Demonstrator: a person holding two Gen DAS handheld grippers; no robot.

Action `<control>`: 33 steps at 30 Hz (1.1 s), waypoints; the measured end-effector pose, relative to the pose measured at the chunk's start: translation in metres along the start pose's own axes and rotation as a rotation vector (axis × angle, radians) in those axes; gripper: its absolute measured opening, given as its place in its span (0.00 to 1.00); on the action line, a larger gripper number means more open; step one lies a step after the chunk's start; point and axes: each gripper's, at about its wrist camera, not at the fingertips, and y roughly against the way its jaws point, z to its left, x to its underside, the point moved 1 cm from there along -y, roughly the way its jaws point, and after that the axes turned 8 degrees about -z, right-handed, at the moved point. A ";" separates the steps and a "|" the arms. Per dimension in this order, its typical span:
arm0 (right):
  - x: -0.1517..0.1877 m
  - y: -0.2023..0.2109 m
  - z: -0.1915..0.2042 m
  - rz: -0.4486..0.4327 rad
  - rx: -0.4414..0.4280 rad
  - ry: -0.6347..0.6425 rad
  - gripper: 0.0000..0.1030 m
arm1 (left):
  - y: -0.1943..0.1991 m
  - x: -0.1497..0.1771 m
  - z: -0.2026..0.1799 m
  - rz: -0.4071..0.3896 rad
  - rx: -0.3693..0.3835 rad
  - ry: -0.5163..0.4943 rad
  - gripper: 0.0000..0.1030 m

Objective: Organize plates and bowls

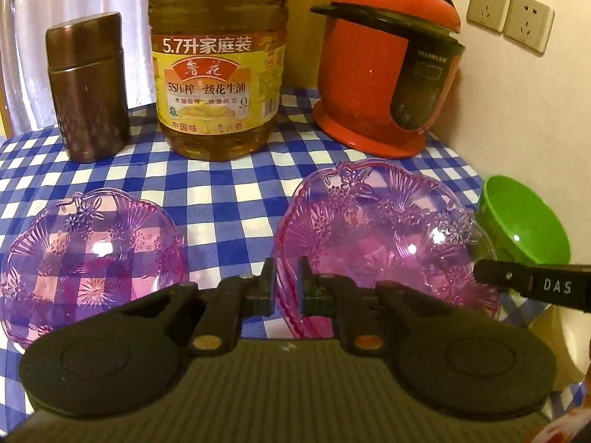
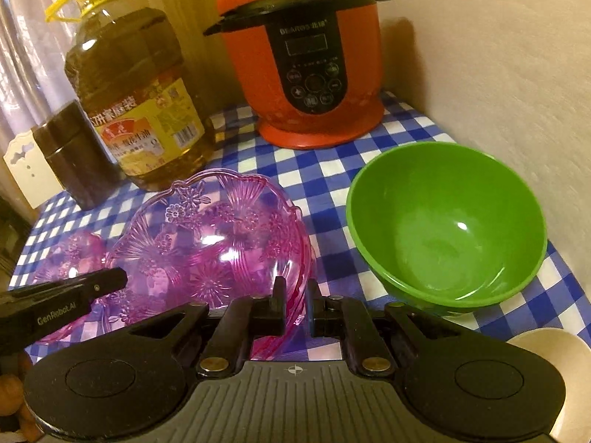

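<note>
A large pink clear plastic bowl with flower patterns is held tilted over the checked tablecloth. My left gripper is shut on its left rim. My right gripper is shut on its right rim; that gripper's finger also shows in the left wrist view. A second pink clear bowl sits on the cloth to the left, and is partly seen in the right wrist view. A green bowl sits upright to the right, near the wall; it also shows in the left wrist view.
At the back stand a brown metal canister, a big bottle of peanut oil and a red electric cooker. A wall closes the right side. A pale round object lies beyond the table's front right edge.
</note>
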 end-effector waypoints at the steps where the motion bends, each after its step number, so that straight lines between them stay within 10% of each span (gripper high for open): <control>1: 0.000 -0.001 0.001 -0.001 0.004 0.009 0.10 | 0.000 0.001 0.000 0.000 -0.003 -0.006 0.10; 23: 0.005 -0.015 0.003 0.016 0.020 0.054 0.11 | -0.011 0.008 -0.002 -0.002 -0.039 -0.075 0.14; 33: 0.000 -0.005 0.007 -0.013 -0.006 0.048 0.30 | 0.000 -0.001 0.004 -0.034 -0.030 -0.018 0.18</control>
